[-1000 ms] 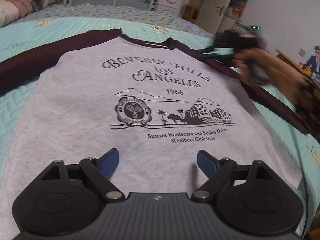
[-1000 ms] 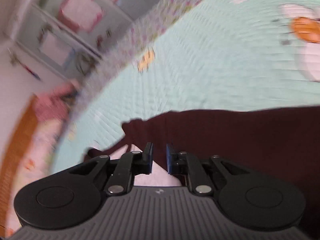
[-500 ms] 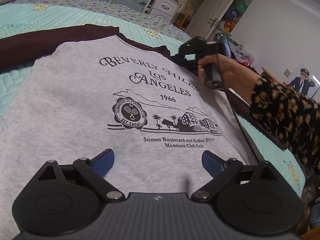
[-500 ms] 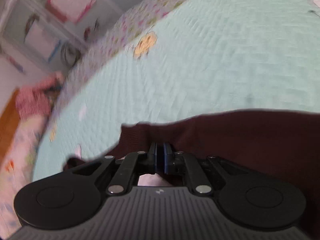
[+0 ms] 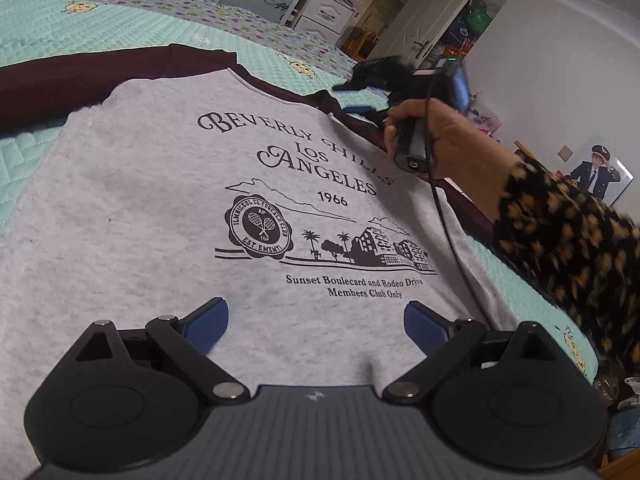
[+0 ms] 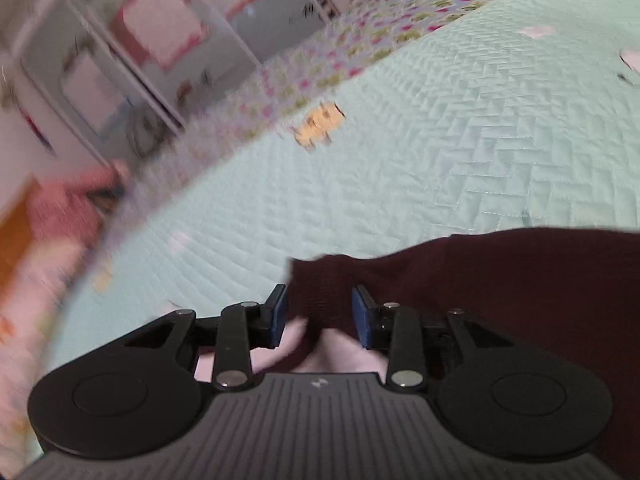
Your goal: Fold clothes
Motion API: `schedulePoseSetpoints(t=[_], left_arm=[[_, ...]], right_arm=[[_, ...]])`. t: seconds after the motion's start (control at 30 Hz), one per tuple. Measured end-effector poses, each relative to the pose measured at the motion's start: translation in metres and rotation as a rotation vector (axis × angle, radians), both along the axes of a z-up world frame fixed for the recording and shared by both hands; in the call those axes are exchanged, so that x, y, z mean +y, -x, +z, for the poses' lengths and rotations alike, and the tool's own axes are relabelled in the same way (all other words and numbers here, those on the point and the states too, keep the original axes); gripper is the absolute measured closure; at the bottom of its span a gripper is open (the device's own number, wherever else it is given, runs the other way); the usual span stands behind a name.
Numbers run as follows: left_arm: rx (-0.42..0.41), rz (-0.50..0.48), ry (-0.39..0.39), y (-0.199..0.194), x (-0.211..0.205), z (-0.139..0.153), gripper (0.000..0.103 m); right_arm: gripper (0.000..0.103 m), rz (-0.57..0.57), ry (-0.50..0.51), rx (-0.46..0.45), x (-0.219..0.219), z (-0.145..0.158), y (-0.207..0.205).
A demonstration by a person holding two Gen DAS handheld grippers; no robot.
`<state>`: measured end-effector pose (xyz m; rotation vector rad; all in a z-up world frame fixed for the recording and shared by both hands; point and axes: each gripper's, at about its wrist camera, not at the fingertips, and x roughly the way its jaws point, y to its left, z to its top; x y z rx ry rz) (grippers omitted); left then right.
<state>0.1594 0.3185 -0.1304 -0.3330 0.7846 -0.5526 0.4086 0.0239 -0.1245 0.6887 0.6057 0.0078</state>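
Observation:
A grey sweatshirt (image 5: pixel 160 208) with a black "Beverly Hills Los Angeles" print and maroon sleeves lies flat, front up, on the bed. My left gripper (image 5: pixel 316 320) hovers open over its lower part, with nothing between the blue pads. My right gripper (image 5: pixel 348 98), held by a hand (image 5: pixel 440 140), is at the shirt's far right shoulder. In the right wrist view its jaws (image 6: pixel 320 312) are opening. A raised fold of the maroon fabric (image 6: pixel 500 280) still stands between the pads, which no longer pinch it.
The mint quilted bedspread (image 5: pixel 48 28) spreads beyond the shirt, and its edge runs along the right. A flower-patterned sleeve (image 5: pixel 560 240) and a black cable (image 5: pixel 444 216) cross the shirt's right side. White wardrobes and a door (image 5: pixel 424 20) stand behind the bed.
The right gripper's jaws closed fully on the maroon fabric half a second ago and have now parted. Its hand has shifted slightly at the shoulder. The left gripper stays open over the hem.

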Motion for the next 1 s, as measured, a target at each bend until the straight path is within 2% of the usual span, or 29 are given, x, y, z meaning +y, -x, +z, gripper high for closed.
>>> schedulePoseSetpoints(t=[0.07,0.17,0.3,0.4,0.5,0.53,0.57,0.6,0.63,0.67,0.73,0.77,0.8,0.83,0.9,0.93,1.0], left_arm=[[0.000,-0.003,0.001,0.000,0.001,0.000,0.005],[0.006,-0.003,0.016,-0.001,0.003,0.000,0.005],[0.024,0.003,0.050,-0.003,0.007,0.000,0.005],[0.029,0.000,0.066,-0.004,0.010,-0.001,0.005],[0.023,-0.006,0.059,-0.004,0.009,0.000,0.005],[0.025,-0.002,0.058,-0.004,0.008,0.000,0.006],[0.032,0.011,0.070,-0.004,0.010,0.002,0.008],[0.040,0.024,0.085,-0.004,0.013,0.004,0.011],[0.054,0.043,0.118,-0.004,0.018,0.007,0.022],[0.060,0.048,0.160,-0.005,0.024,0.011,0.034],[0.029,0.054,0.235,-0.006,0.035,0.024,0.037],[-0.002,0.068,0.243,-0.006,0.040,0.032,0.037],[-0.030,0.089,0.231,-0.006,0.045,0.041,0.037],[-0.054,0.114,0.207,-0.009,0.048,0.049,0.037],[-0.072,0.170,0.146,-0.022,0.054,0.064,0.037],[-0.061,0.202,0.100,-0.034,0.055,0.070,0.038],[-0.072,0.228,0.002,-0.062,0.050,0.083,0.040]], right_arm=[[0.065,0.040,-0.030,-0.008,0.011,-0.003,0.011],[0.065,0.168,-0.052,0.113,0.032,-0.030,-0.002],[0.064,0.152,-0.070,0.035,0.027,-0.012,0.011],[0.064,0.227,-0.095,-0.057,0.027,0.005,0.040],[0.060,0.245,-0.165,0.095,0.017,-0.025,0.040],[0.081,0.234,-0.183,0.112,0.014,-0.031,0.042],[0.084,0.217,-0.198,0.116,0.011,-0.035,0.045],[0.079,0.199,-0.214,0.120,0.009,-0.039,0.047],[0.072,0.205,-0.229,0.093,0.009,-0.034,0.054],[0.070,0.227,-0.239,0.047,0.011,-0.027,0.062],[0.062,0.271,-0.304,0.022,0.016,-0.023,0.083],[0.062,0.302,-0.334,0.067,0.021,-0.029,0.092],[0.062,0.337,-0.360,0.122,0.026,-0.035,0.102],[0.069,0.378,-0.336,0.175,0.034,-0.041,0.109],[0.072,0.418,-0.256,0.165,0.043,-0.038,0.124],[0.070,0.423,-0.266,0.160,0.041,-0.035,0.125],[0.070,0.365,-0.312,0.095,0.027,-0.024,0.122]])
